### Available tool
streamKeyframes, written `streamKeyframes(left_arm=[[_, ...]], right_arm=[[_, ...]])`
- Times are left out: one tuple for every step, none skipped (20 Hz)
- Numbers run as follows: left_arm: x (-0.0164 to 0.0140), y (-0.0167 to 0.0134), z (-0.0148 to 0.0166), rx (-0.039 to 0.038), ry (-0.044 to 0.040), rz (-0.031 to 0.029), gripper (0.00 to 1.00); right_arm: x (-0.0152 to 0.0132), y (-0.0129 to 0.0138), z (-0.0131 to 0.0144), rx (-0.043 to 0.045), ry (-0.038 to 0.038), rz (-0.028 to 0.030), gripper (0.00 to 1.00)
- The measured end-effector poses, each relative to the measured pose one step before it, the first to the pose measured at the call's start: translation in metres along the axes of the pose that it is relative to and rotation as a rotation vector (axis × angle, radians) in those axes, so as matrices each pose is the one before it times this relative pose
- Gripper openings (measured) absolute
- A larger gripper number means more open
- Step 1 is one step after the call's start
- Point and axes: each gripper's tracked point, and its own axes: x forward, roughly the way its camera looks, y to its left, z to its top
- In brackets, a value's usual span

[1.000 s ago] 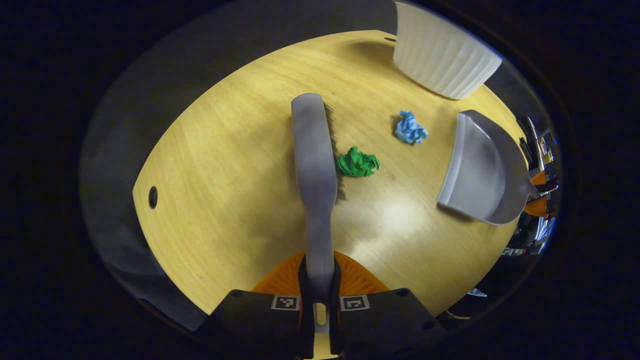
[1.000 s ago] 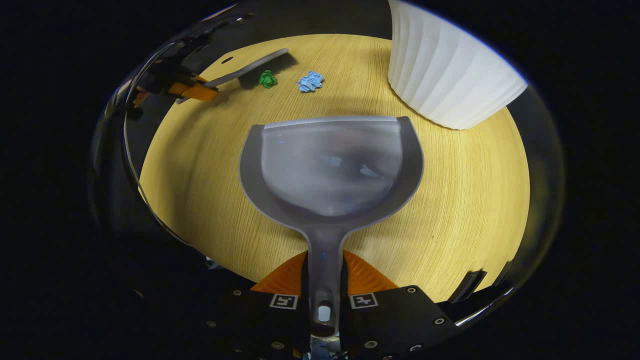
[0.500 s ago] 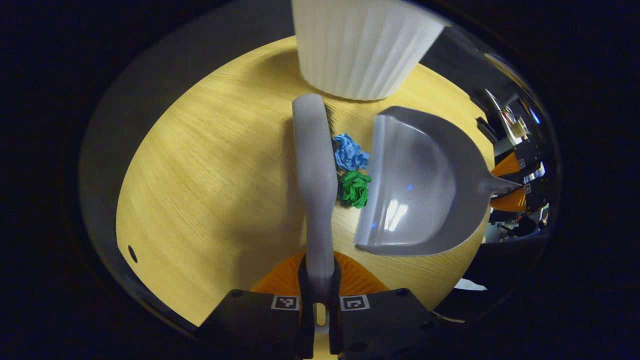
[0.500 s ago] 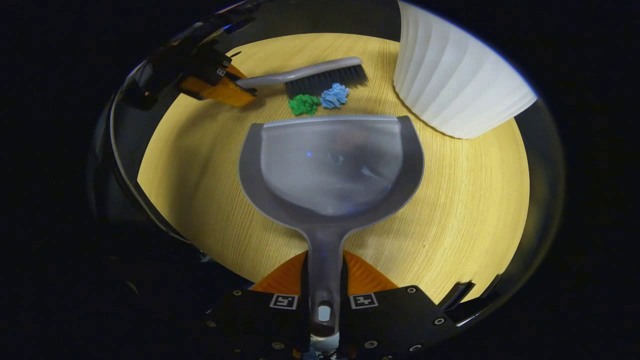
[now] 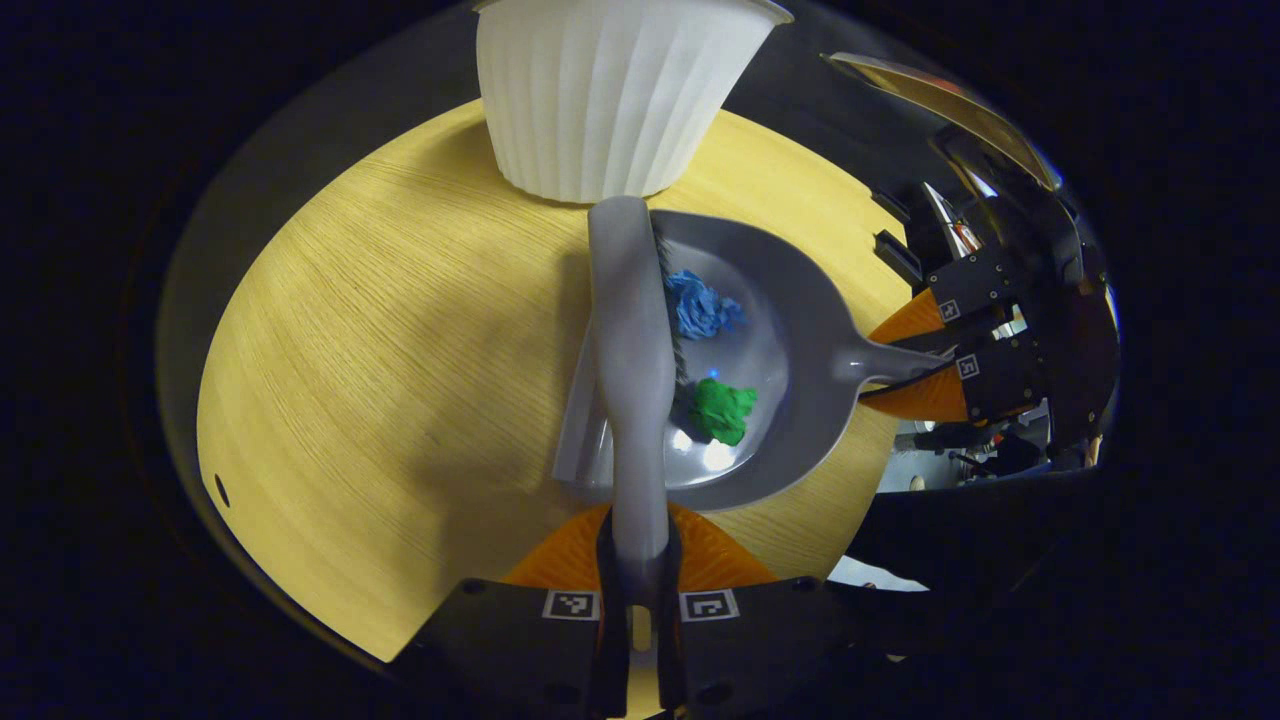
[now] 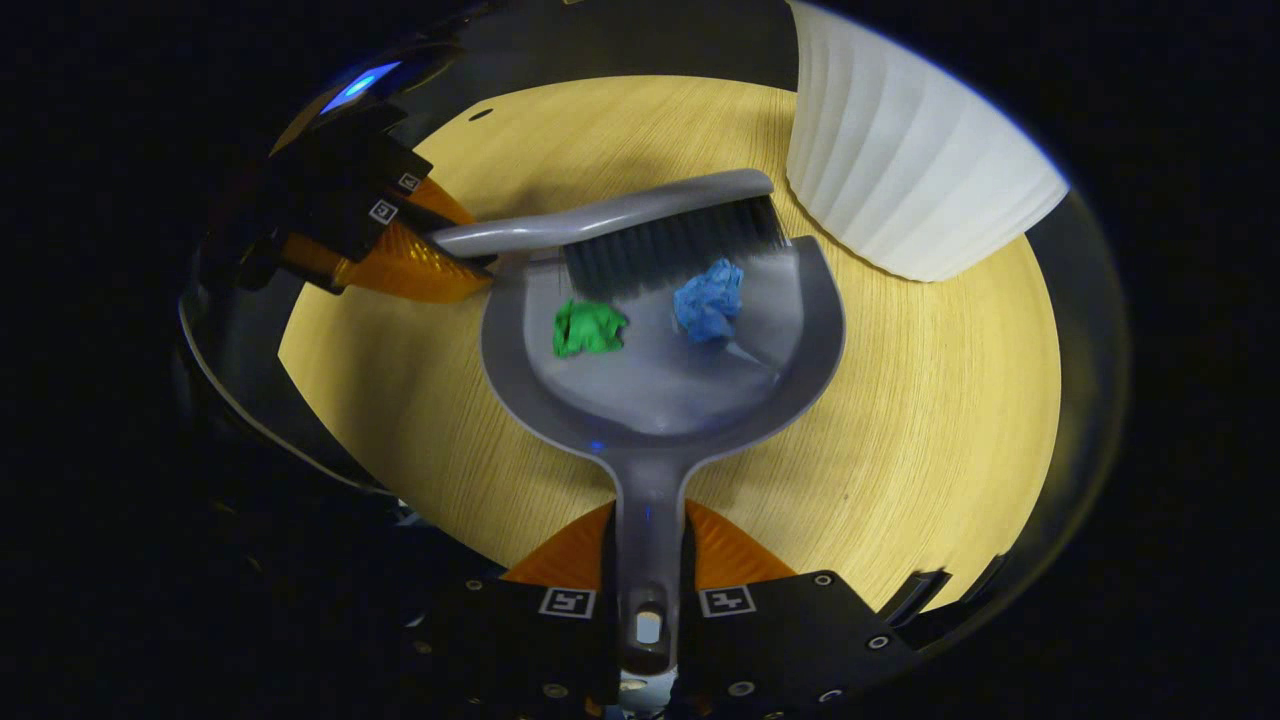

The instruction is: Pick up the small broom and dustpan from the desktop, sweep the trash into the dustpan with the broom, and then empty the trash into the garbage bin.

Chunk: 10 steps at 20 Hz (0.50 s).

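No words, brands or numbers can be read. The only signs are small square black-and-white coded markers: a pair on the left tool (image 5: 640,590) either side of the broom (image 5: 630,340) handle, a pair on the right tool (image 6: 648,590) either side of the dustpan (image 6: 700,390) handle. Each tool's markers also show small and far off in the other's view; their patterns carry no legible characters.
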Motion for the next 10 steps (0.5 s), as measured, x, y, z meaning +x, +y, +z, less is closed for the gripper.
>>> streamKeyframes(left_arm=[[-0.00029, -0.00104, 0.00118, -0.01828, -0.00803, 0.00300, 0.15], [-0.00123, 0.00023, -0.00014, -0.01885, -0.00851, 0.00696, 0.14], [-0.00276, 0.00323, -0.00186, -0.01682, -0.00463, 0.01285, 0.15], [-0.00286, 0.00422, -0.00079, -0.01230, -0.00505, 0.01221, 0.15], [-0.00355, 0.00453, -0.00099, -0.00925, -0.00755, 0.01236, 0.15], [-0.00388, 0.00566, -0.00100, -0.00979, -0.00625, 0.01145, 0.15], [-0.00433, 0.00654, -0.00014, -0.01432, -0.00537, 0.01097, 0.15], [-0.00467, 0.00505, 0.00010, -0.01673, -0.00559, 0.00901, 0.14], [-0.00622, 0.00449, 0.00013, -0.01590, -0.00583, 0.00684, 0.14], [-0.00271, 0.00437, -0.00164, -0.01062, -0.00704, 0.00955, 0.14]], right_arm=[[0.00162, -0.00076, -0.00200, 0.00922, -0.01134, 0.00779, 0.23], [0.00111, -0.00068, -0.00255, 0.00607, -0.00125, 0.00509, 0.23], [0.00043, -0.00081, -0.00085, 0.00130, -0.00436, -0.00198, 0.23], [0.00034, -0.00063, -0.00137, -0.00467, -0.00298, -0.00403, 0.23], [0.00103, 0.00048, -0.00048, -0.00072, -0.00496, -0.00176, 0.23], [-0.00081, 0.00019, 0.00085, 0.00157, -0.00478, -0.00078, 0.23], [-0.00003, -0.00052, 0.00075, 0.00157, 0.00024, -0.00023, 0.23], [0.00006, 0.00002, 0.00058, 0.00007, -0.00192, -0.00149, 0.23], [0.00007, -0.00027, 0.00050, 0.00025, -0.00416, -0.00296, 0.23], [-0.00021, -0.00037, 0.00084, 0.00070, -0.00566, -0.00167, 0.23]])
